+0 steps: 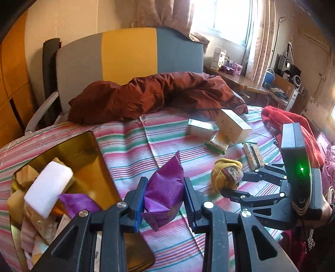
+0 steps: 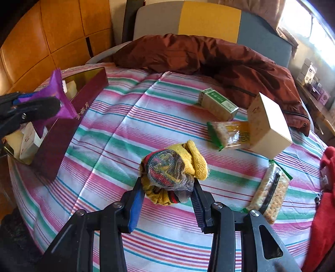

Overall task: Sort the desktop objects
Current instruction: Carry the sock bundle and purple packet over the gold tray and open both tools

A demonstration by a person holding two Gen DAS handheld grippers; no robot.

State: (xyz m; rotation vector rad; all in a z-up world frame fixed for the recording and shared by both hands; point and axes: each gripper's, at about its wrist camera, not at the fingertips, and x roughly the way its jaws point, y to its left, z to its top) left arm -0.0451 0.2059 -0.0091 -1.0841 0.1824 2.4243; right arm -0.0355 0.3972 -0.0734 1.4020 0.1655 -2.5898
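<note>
A purple packet [image 1: 163, 188] sits clamped between the jaws of the left gripper [image 1: 165, 200], held in the air above the striped sheet [image 1: 134, 146] just beside the right edge of a gold-lined box [image 1: 88, 159]; from the right wrist view the same packet [image 2: 56, 96] hangs over the box's maroon wall [image 2: 62, 129], pinched by the left gripper [image 2: 31, 108]. The box already holds a white block [image 1: 48, 188], another purple wrapper [image 1: 77, 203] and some pale packets that are hard to tell apart. The right gripper [image 2: 167, 196] has its jaws closed on a yellow sock bundle [image 2: 173, 171] with red and green bands, lifted a little off the sheet; in the left wrist view that bundle [image 1: 226, 175] shows at the tips of the right gripper [image 1: 236, 184], near the middle of the bed. Beyond it on the sheet lie a green carton [image 2: 217, 104] on its side, a cream carton [image 2: 268, 125] tilted up on one edge, and a cracker pack [image 2: 228, 134] with a green end, lying between the two cartons and touching the cream one. A second cracker pack [image 2: 270, 192] lies apart, nearer the right gripper. A red cloth [image 2: 324, 198] is bunched at the right edge of the bed, a brown jacket [image 2: 209, 60] is heaped along the far side, and behind it stands a grey and yellow headboard [image 2: 209, 21]. Wooden panels [image 2: 41, 37] fill the left wall, and a window [image 1: 228, 18] glares bright above a cluttered desk [image 1: 247, 81]
</note>
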